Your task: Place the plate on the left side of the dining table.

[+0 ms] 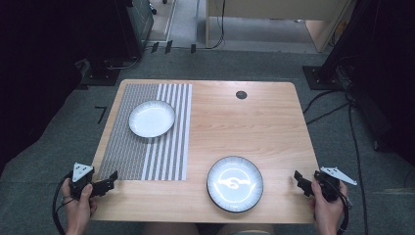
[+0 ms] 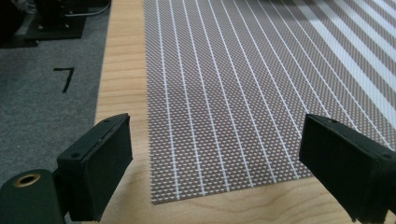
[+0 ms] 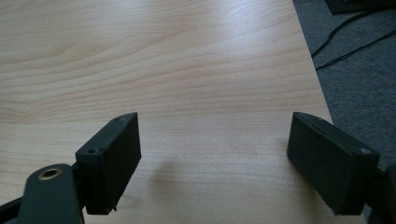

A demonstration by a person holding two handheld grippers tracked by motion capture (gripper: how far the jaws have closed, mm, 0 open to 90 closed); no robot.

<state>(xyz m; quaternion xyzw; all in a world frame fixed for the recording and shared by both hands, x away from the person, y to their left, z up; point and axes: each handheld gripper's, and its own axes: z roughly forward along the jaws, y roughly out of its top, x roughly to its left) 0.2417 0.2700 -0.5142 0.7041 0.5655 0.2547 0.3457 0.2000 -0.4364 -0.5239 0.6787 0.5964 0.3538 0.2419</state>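
From above, the person is sitting at a light wooden table (image 1: 244, 127), holding the left gripper (image 1: 108, 182) at the near left corner and the right gripper (image 1: 299, 180) at the near right edge, both hands (image 1: 78, 203) resting low beside the tabletop. A striped woven placemat (image 1: 161, 156) is lying on the left half of the table, and a white plate (image 1: 151, 118) is sitting on its far part. A second, dark-rimmed plate (image 1: 235, 183) is sitting on the bare wood near the front edge, between the two grippers and well apart from both. A small dark round cap (image 1: 241, 95) is showing near the far edge. In the left gripper view, the left gripper (image 2: 215, 163) is hanging with its jaws spread wide over the near corner of the placemat (image 2: 243, 93), with nothing between them. In the right gripper view, the right gripper (image 3: 215, 158) is likewise gaping wide over bare wood (image 3: 187, 70), close to the table's right edge, with grey carpet (image 3: 359, 79) and cables alongside.
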